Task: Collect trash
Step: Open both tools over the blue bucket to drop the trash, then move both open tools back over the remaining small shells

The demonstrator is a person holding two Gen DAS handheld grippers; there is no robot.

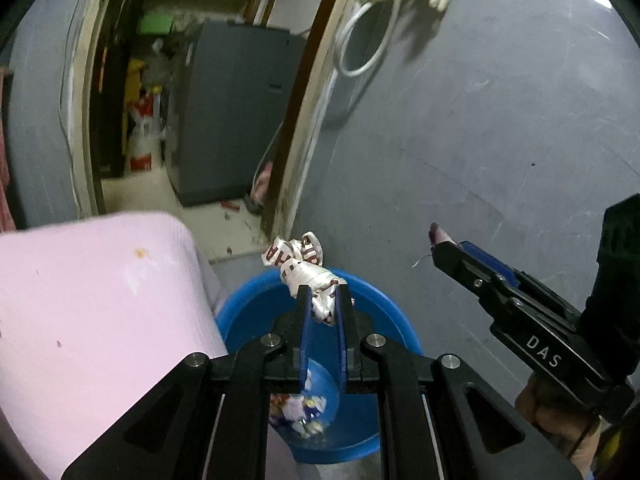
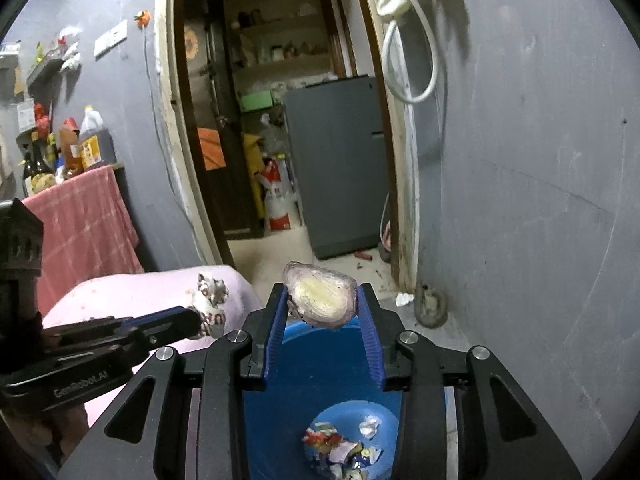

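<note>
Both tools are over the blue bin point(image 1: 240, 312) now, each one carrying something. The left tool point(image 1: 323, 294) has its blue pads nearly together, pinching a crumpled white wrapper point(image 1: 304, 264) with red lettering; most of the wrapper bunches up above the fingertips, right over the bin's far rim. From the right wrist view that same wrapper point(image 2: 210, 304) shows at the tip of the left tool point(image 2: 196, 322), in front of the rounded corner of the pink surface point(image 2: 132, 300).

The right tool point(image 2: 322, 300) stands partly open, its two blue pads pressed against either side of a cut piece of onion point(image 2: 322, 298) with purple skin and a pale yellowish face turned toward the camera. The piece hangs above the open blue bin point(image 2: 320, 344). In the left wrist view the right tool point(image 1: 438, 246) comes in from the right with a sliver of that purple onion point(image 1: 438, 236) peeking past its tip, against the grey wall point(image 1: 500, 120).

Down in the bottom of the bin there is trash already: torn colourful packaging scraps point(image 2: 340, 448) and a bit of crumpled white paper point(image 2: 368, 426).

The pink surface point(image 1: 92, 300) sits just beside the bin, touching or nearly touching its left rim. Beyond, a doorway opens onto a grey fridge point(image 2: 336, 164), and a white cable point(image 2: 412, 60) hangs looped on the wall.
</note>
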